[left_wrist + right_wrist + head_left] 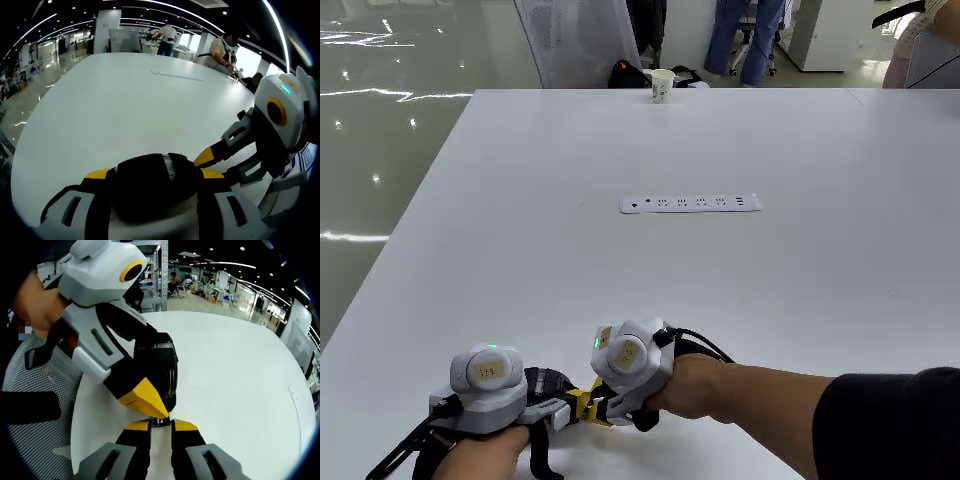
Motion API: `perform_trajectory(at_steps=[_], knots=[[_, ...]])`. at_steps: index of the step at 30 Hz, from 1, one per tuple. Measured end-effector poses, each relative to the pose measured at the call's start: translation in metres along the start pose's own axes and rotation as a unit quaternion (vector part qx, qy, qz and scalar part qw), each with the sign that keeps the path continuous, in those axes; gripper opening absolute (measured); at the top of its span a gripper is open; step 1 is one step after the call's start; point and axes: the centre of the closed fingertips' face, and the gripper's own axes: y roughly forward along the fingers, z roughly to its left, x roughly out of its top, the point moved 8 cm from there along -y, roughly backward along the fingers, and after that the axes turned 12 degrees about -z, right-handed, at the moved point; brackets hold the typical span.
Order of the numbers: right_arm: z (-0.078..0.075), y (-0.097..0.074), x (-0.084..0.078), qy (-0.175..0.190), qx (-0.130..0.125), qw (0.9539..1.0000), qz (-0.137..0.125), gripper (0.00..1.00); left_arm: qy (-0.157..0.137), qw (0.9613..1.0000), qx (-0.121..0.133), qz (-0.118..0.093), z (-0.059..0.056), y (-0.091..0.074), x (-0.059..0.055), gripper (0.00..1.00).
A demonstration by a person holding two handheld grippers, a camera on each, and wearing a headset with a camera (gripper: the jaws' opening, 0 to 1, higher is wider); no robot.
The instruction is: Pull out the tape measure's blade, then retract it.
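Observation:
My left gripper is shut on the black tape measure near the table's front edge. In the left gripper view the case sits between my yellow-tipped jaws. My right gripper comes in from the right and meets the case's mouth. In the right gripper view its own jaws stand nearly together, pinched on the small metal blade tip right at the tape measure. Almost no blade shows outside the case. The right gripper also appears in the left gripper view.
A white power strip lies mid-table and a paper cup stands at the far edge of the white table. A mesh chair is close behind the near edge. People stand beyond the table's far side.

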Motion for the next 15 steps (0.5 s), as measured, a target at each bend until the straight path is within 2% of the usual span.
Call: perform_trajectory(at_steps=[5,15], knots=[[0.001,-0.009,0.001,0.006,-0.008,0.9999,-0.008,0.14,-0.012,0.9999,-0.007,0.004,0.001,-0.002,0.001,0.64],[0.003,-0.031,-0.005,0.023,-0.029,0.999,-0.025,0.14,0.01,0.9991,-0.041,-0.008,0.006,-0.009,0.01,0.64]])
